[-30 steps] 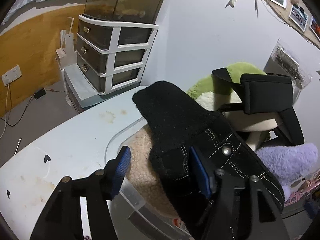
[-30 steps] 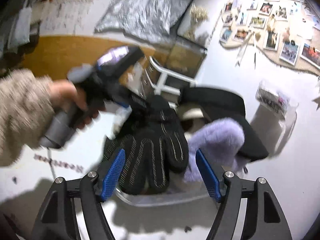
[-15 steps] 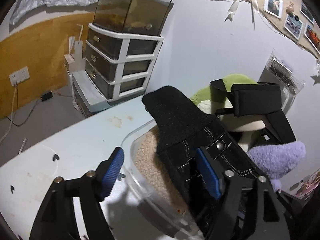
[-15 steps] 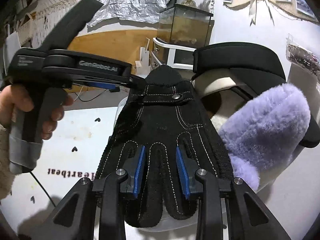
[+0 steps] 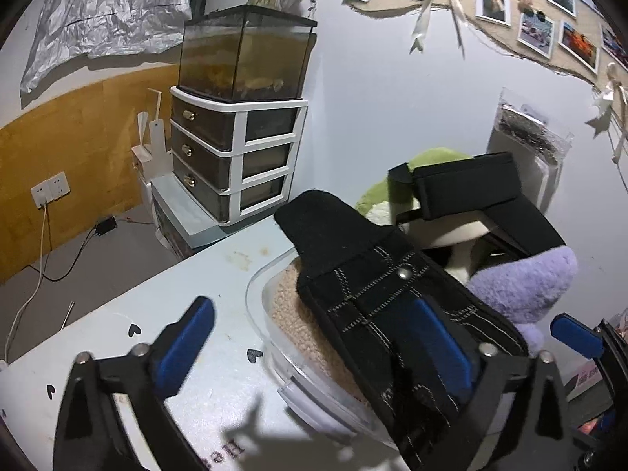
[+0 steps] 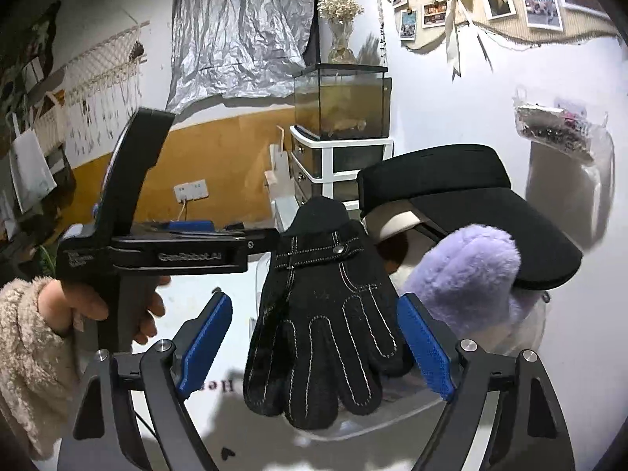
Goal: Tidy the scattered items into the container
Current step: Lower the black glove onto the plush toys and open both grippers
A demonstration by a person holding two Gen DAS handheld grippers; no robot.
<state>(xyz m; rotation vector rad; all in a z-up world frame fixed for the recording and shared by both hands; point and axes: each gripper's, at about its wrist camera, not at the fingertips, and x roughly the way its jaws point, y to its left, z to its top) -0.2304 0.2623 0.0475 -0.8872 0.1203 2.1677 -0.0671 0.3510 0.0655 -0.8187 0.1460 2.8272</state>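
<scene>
Container [image 5: 259, 294] of clear plastic is set on a white heart-printed table [image 5: 117, 314]; behind, a drawer unit [image 5: 235, 157] and photo-hung wall. Both grippers' fingers are spread, having just opened.

Your two wrist views sit close over the counter [image 5: 117, 314], both facing the overfilled container [image 6: 412, 400] and perhaps the same back corner.

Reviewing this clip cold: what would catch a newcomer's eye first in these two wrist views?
First, the black stitched glove draped over the heaped clear container, its fingers hanging past the near rim between the right gripper's open blue pads. Beside it sit a fluffy lilac piece and a black visor topping the pile. Behind, a murky fish tank stands on a white drawer unit.
</scene>
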